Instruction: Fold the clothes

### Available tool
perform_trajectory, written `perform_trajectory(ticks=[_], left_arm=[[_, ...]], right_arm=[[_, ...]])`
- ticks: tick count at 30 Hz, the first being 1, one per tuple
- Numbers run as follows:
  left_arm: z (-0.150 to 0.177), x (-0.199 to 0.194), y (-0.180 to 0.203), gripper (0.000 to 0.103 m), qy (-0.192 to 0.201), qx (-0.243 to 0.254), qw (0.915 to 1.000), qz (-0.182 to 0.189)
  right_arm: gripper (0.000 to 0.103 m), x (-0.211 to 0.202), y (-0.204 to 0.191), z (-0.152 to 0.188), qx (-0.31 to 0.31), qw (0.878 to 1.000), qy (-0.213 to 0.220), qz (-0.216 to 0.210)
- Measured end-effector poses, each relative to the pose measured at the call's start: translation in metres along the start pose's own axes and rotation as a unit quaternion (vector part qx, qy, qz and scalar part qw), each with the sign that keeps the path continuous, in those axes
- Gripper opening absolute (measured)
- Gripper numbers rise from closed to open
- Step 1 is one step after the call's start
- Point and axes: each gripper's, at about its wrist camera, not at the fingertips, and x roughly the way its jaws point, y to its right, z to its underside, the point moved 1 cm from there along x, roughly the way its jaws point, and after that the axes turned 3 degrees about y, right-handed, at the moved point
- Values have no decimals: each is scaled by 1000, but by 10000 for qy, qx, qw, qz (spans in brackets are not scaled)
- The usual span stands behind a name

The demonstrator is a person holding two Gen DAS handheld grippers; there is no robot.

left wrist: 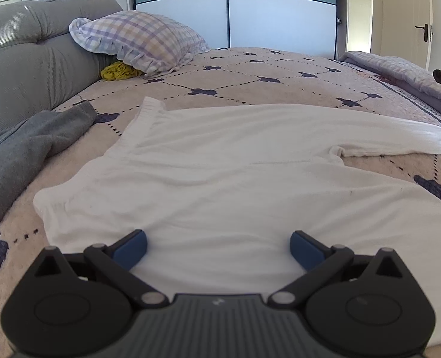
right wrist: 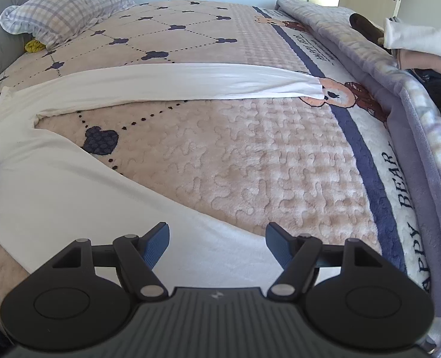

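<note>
1. The white long-sleeved top [left wrist: 220, 173] lies spread flat on the bed [left wrist: 250, 74], one sleeve [right wrist: 175, 83] stretched out to the right.
2. The left hand-held gripper [left wrist: 217, 249] hangs over the garment's near edge, jaws wide apart, holding nothing.
3. The right hand-held gripper [right wrist: 217, 243] stands equally open above the hem near its right end.
4. Likely best practice: both grippers pinch the hem evenly, then fold away in one level motion.

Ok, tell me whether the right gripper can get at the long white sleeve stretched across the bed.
Probably yes. The right gripper is open above the white shirt, and only bare bedspread lies between it and the sleeve.
</note>
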Motion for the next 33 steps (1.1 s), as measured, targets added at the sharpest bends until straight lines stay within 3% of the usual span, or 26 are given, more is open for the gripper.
perform_trajectory(ticks=[3,6,8,10,14,16,22,24,30,33], left_arm=[[-4,-6,1,103,-52,13,10000,78],[-3,-17,11,103,4,106,9990,431],[0,-21,23,103,-19,361,9977,570],[6,-21,34,103,27,665,9968,450],[11,-19,24,103,32,379,9976,583],[10,-18,16,103,-51,200,9973,698],[10,-27,8,103,-94,529,9965,645],[6,-29,-2,103,-121,492,9970,588],[-22,-31,-29,103,106,267,9984,477],[-44,-20,-32,103,217,330,9983,434]], right_arm=[[74,4,3,-2,-23,10000,-4,31],[74,10,3,-4,-84,10000,3,-14],[74,16,2,-4,-132,9999,-46,-56],[74,23,1,-2,-167,9997,-157,-112],[74,28,10,8,-96,9994,-212,-258],[75,26,21,10,-89,9994,-195,-261],[76,24,73,20,-3,9995,-268,163],[83,21,99,24,366,9988,-286,163],[81,10,140,15,891,9942,-60,596],[80,11,148,-8,1120,9930,247,279]])
